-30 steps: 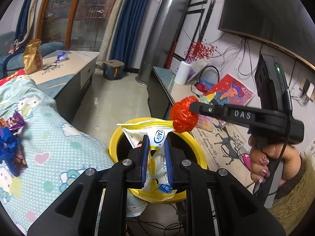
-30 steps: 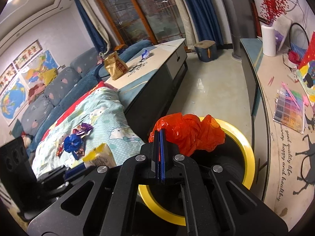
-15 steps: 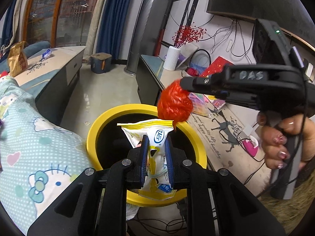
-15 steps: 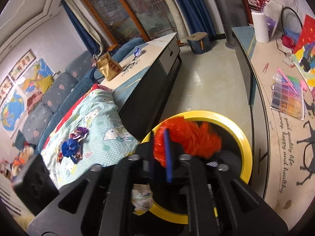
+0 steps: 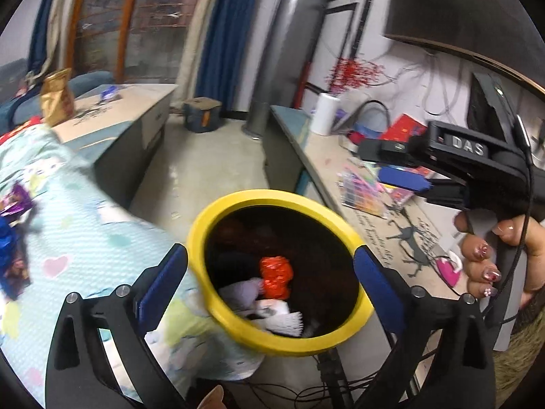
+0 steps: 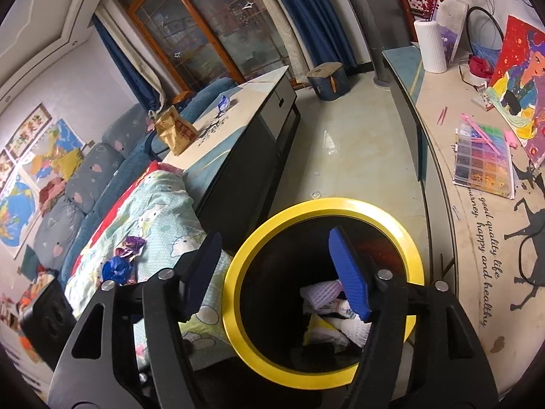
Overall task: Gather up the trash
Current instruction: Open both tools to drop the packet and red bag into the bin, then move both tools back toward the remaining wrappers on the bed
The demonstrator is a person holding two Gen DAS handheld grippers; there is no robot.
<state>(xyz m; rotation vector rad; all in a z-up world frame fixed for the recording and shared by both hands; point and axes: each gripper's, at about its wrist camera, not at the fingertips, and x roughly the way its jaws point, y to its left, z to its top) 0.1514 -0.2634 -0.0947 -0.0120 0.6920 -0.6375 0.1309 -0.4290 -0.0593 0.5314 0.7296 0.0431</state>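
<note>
A yellow-rimmed black bin (image 5: 238, 201) stands between the bed and a low shelf; it also shows in the right wrist view (image 6: 306, 206). Inside lie a crumpled red wrapper (image 5: 276, 274) and white and yellow wrappers (image 6: 323, 298). My left gripper (image 5: 269, 279) is open and empty, its jaws spread either side of the bin. My right gripper (image 6: 276, 269) is open and empty above the bin; it appears in the left wrist view (image 5: 402, 163) at the right. Blue and purple wrappers (image 6: 124, 259) lie on the bed.
A Hello Kitty blanket (image 6: 150, 218) covers the bed at the left. A coffee table (image 6: 238, 109) holds a brown paper bag (image 6: 173, 131) and a small blue wrapper (image 6: 223, 102). The shelf at right (image 6: 477, 204) carries a bead box, paintings and a white vase.
Both grippers have opened. The red wrapper left the right gripper and the yellow-white wrapper left the left gripper; both now lie in the bin.
</note>
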